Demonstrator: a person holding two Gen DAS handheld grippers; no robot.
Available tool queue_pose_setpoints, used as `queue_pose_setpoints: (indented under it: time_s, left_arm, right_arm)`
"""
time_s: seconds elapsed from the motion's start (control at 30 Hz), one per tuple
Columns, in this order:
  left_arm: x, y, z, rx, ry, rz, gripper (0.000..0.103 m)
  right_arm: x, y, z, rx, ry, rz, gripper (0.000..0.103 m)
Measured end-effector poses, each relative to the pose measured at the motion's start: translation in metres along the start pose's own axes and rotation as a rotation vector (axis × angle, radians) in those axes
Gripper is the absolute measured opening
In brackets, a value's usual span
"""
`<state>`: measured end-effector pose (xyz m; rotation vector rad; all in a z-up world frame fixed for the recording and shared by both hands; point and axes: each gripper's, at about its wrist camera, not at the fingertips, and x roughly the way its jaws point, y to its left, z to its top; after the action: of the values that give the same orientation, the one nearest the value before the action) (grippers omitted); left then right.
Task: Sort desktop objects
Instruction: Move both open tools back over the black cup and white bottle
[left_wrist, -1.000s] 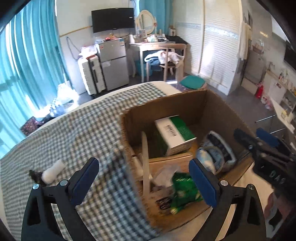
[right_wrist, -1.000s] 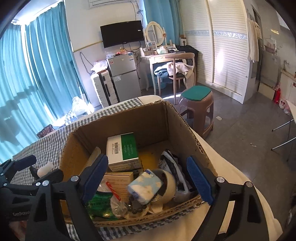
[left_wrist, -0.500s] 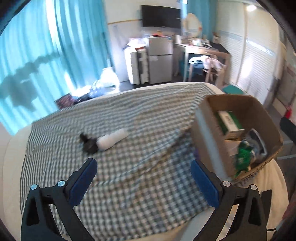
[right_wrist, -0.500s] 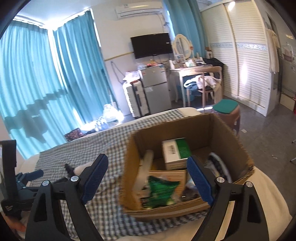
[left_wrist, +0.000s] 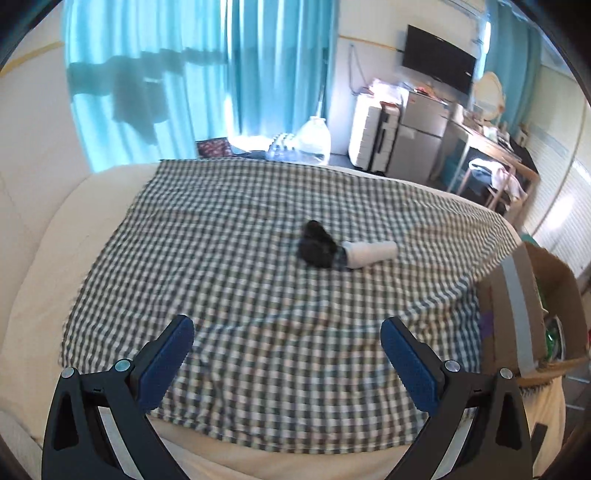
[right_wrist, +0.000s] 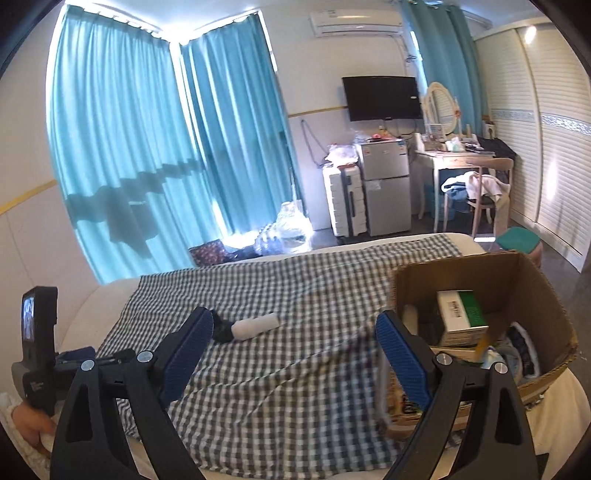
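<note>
A white tube (left_wrist: 370, 253) lies on the checked cloth (left_wrist: 240, 280) next to a small black object (left_wrist: 317, 245). Both also show in the right wrist view: the tube (right_wrist: 255, 326) and the black object (right_wrist: 222, 329). A cardboard box (right_wrist: 517, 291) holding a green and white carton (right_wrist: 463, 322) and several other items stands at the right; its edge shows in the left wrist view (left_wrist: 517, 317). My left gripper (left_wrist: 287, 360) is open and empty, nearer than the tube. My right gripper (right_wrist: 293, 352) is open and empty, between tube and box.
The cloth covers a white bed (left_wrist: 55, 236). Beyond it are blue curtains (right_wrist: 147, 155), a water jug (right_wrist: 293, 227), a small fridge (right_wrist: 386, 188), a desk with a chair (right_wrist: 476, 188) and a stool (right_wrist: 517, 240). The left gripper's body (right_wrist: 35, 354) is at the right view's left edge.
Both grippers have pulled back and swung left from the box. The left view now faces the tube and black object; the box has slid to the right edge.
</note>
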<state>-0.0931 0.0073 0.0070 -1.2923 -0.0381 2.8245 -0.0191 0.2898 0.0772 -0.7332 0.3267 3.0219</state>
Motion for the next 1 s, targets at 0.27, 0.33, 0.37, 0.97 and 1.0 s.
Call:
queue_pose_setpoints:
  time_s: [0.27,0.33,0.37,0.97,1.0]
  left_arm:
    - [0.020,0.006,0.000,-0.013,0.027,-0.004,0.103]
    - [0.030,0.005,-0.001,-0.004,0.036,-0.009,0.103]
    - [0.035,0.005,-0.003,0.002,0.043,-0.006,0.103]
    - [0.183,-0.037,0.043,-0.115,0.123,0.004,0.103]
    - [0.195,-0.039,0.050,-0.141,0.128,-0.005,0.103]
  right_arm:
    - [0.034,0.045,-0.021,-0.131,0.060,0.067,0.095]
    - [0.046,0.049,-0.027,-0.144,0.082,0.078,0.095]
    - [0.052,0.048,-0.030,-0.148,0.095,0.082,0.095]
    - [0.200,0.010,-0.065,-0.012,0.299,-0.018,0.095]
    - [0.204,0.007,-0.069,-0.012,0.298,-0.033,0.095]
